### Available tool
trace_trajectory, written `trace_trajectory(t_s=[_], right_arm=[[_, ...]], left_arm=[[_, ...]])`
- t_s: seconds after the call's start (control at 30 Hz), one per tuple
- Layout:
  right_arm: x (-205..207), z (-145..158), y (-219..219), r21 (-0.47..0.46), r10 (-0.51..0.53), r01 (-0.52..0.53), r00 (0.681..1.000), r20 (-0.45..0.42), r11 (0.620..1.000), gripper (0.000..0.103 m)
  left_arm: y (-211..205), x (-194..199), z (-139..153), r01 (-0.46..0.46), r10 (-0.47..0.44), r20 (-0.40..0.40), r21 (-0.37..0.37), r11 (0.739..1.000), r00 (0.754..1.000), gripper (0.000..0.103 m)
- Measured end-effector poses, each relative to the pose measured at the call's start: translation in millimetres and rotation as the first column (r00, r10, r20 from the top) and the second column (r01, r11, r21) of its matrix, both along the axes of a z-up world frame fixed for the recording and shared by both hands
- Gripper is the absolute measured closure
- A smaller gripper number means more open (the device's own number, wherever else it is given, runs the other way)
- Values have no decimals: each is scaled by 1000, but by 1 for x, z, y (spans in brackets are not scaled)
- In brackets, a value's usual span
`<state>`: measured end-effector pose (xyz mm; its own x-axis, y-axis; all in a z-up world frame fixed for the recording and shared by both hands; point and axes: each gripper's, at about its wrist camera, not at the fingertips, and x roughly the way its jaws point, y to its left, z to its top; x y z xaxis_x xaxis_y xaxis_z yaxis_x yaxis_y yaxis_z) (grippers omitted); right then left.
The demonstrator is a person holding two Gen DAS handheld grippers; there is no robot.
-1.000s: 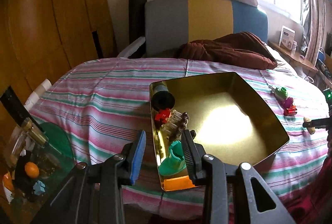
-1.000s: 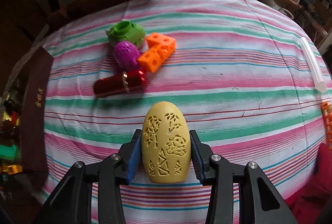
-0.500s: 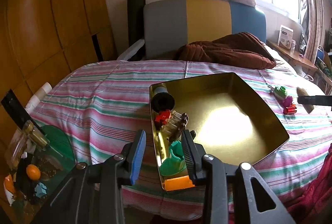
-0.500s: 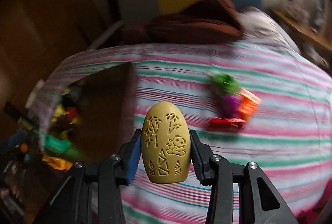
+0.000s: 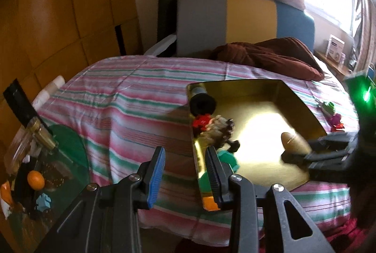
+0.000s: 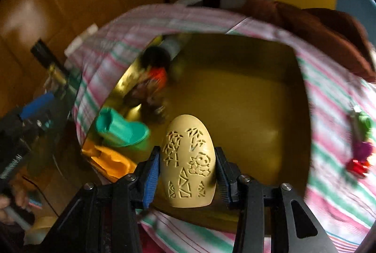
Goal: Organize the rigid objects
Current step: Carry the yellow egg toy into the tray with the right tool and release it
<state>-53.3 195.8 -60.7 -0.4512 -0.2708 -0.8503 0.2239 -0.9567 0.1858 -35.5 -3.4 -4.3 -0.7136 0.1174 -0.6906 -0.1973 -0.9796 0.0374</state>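
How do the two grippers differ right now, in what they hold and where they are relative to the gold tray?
The right gripper is shut on the carved yellow egg; the left gripper holds nothing, its pads apart. The right gripper hangs over the gold tray interior; the left gripper straddles the tray's near-left wall, one finger outside. Both have blue-padded black fingers.

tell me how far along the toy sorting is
Partly done. Already in the gold tray: a black-capped tube, a teal boot, an orange piece and more. In hand: the right tongs grip a carved egg above the tray. Left: the green, purple and red toys on the striped bedspread.
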Motion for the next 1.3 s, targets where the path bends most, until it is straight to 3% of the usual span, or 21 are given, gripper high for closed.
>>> trace_trajectory(t_s=[0.1, 0.23, 0.33, 0.4, 0.53, 0.63, 0.7, 0.9, 1.3], right_arm=[[-7, -18, -22, 18, 14, -14, 1000, 25, 1000, 59], [-10, -37, -48, -3, 64, -64, 996, 58, 998, 58], [-10, -44, -50, -40, 47, -45, 997, 62, 998, 55], [-8, -44, -47, -44, 31, -28, 998, 49, 999, 40], [-4, -37, -41, -86, 23, -21, 999, 27, 996, 28], [5, -23, -36, -99, 27, -31, 999, -38, 995, 17], [11, -14, -35, -90, 31, -38, 996, -82, 995, 0], [21, 7, -40, -28, 49, -55, 981, -186, 998, 0], [37, 24, -24, 14, -31, 36, 964, -262, 999, 0]], left_arm=[[-9, -2, -6, -22, 22, 15, 2, 1000, 1000, 68], [-14, -4, -11, -34, 34, 27, 7, 999, 999, 68], [-16, -5, -11, -38, 38, 21, 9, 999, 999, 68], [-17, -6, -11, -38, 37, 25, 11, 999, 999, 68], [-16, -6, -10, -37, 37, 24, 8, 999, 999, 68], [-14, -5, -8, -36, 36, 18, 5, 999, 999, 68], [-13, -3, -6, -34, 34, 12, 4, 999, 999, 68], [-7, -1, -5, -18, 18, 14, -4, 1000, 1000, 68], [2, 6, 1, 13, -13, 0, -14, 1000, 1000, 68]])
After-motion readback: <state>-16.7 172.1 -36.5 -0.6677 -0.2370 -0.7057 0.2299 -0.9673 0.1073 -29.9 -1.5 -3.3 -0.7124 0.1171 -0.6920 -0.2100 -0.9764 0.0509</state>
